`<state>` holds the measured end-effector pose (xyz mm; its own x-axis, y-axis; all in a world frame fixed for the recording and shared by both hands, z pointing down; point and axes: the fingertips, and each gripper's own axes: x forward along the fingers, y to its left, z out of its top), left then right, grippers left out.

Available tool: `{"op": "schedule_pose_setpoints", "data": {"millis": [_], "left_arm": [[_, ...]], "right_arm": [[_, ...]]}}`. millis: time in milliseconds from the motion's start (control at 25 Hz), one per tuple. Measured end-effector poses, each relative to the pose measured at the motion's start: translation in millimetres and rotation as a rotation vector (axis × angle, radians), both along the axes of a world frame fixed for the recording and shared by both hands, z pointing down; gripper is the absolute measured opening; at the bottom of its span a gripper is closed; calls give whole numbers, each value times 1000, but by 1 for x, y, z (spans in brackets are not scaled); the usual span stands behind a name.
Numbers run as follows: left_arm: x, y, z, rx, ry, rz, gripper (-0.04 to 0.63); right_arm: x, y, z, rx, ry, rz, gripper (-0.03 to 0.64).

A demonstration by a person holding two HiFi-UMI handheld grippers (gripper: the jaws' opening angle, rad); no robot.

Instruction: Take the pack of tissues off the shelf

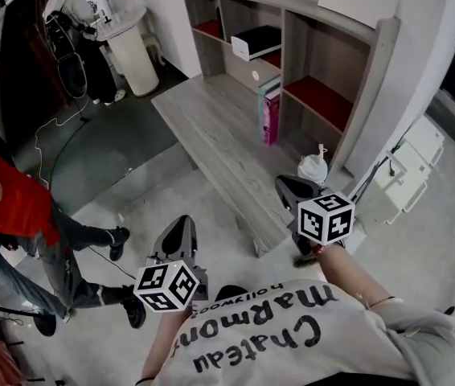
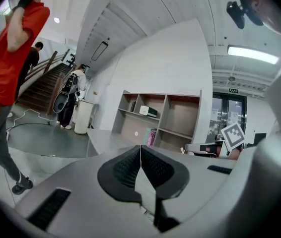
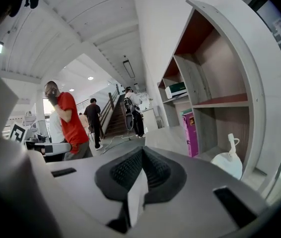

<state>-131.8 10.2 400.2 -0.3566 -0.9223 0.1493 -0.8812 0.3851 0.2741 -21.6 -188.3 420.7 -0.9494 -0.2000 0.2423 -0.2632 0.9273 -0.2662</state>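
Note:
The pack of tissues [image 1: 256, 41], white with a dark top, lies in a middle compartment of the grey shelf unit [image 1: 372, 71]; it also shows as a small pack [image 2: 148, 112] in the left gripper view and as a pack [image 3: 176, 89] in the right gripper view. My right gripper [image 1: 292, 185] is shut and empty, hovering at the near end of the wooden desk [image 1: 211, 127], far short of the pack. My left gripper [image 1: 181, 225] is shut and empty too, lower left over the floor. Jaws meet in both gripper views [image 2: 140, 150] [image 3: 143, 152].
Pink and green upright books [image 1: 269, 111] stand on the desk by a shelf divider. A white tied bag [image 1: 313, 167] sits near the right gripper. A person in red [image 1: 2, 199], cables, a white bin [image 1: 131, 51] and a white cabinet [image 1: 408, 171] surround the desk.

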Motion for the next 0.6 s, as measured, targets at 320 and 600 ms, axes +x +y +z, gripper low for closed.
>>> {"op": "schedule_pose_setpoints", "data": {"millis": [320,600], "left_arm": [[-51,-57,8,-8,19,97,18],[-124,-117,-4,-27,16,227,18]], "right_arm": [[-38,-37,8,-18,14,70,8],[-91,-80,5,-74,2,202,8]]}}
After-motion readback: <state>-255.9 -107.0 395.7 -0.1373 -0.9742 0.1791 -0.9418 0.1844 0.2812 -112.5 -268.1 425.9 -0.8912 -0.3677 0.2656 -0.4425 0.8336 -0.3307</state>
